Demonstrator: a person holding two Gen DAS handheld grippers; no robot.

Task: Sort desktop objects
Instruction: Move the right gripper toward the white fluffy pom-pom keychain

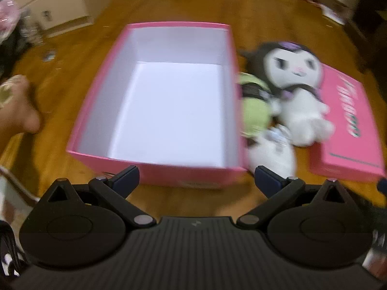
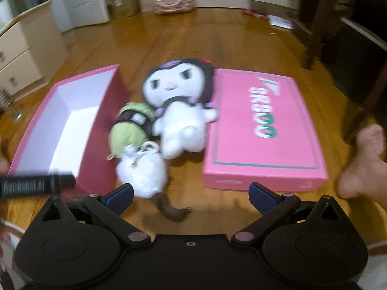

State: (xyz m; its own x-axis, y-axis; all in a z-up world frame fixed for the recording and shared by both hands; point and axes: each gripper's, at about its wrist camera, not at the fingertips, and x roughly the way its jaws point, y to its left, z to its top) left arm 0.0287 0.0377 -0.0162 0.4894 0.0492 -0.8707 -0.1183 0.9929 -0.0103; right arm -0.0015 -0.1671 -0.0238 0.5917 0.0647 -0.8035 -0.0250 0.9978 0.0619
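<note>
An open pink box (image 1: 154, 171) with a white empty inside stands on the wooden floor; it also shows at the left of the right wrist view (image 2: 101, 130). Its pink lid (image 2: 261, 130) lies flat to the right (image 1: 348, 125). Between them lie a white plush doll with a black hood (image 2: 181, 116) (image 1: 297, 89), a small green plush (image 2: 130, 125) (image 1: 254, 101) and a white fluffy plush (image 2: 145, 169) (image 1: 273, 152). My left gripper (image 1: 196, 181) is open, just before the box's near wall. My right gripper (image 2: 191, 195) is open, above the white fluffy plush.
A bare foot (image 2: 362, 166) rests right of the lid, another foot (image 1: 19, 108) left of the box. White drawers (image 1: 48, 2) stand at the back left. A pink case (image 2: 171, 3) and chair legs (image 2: 314, 24) are farther back. A black tool (image 2: 36, 184) crosses the left edge.
</note>
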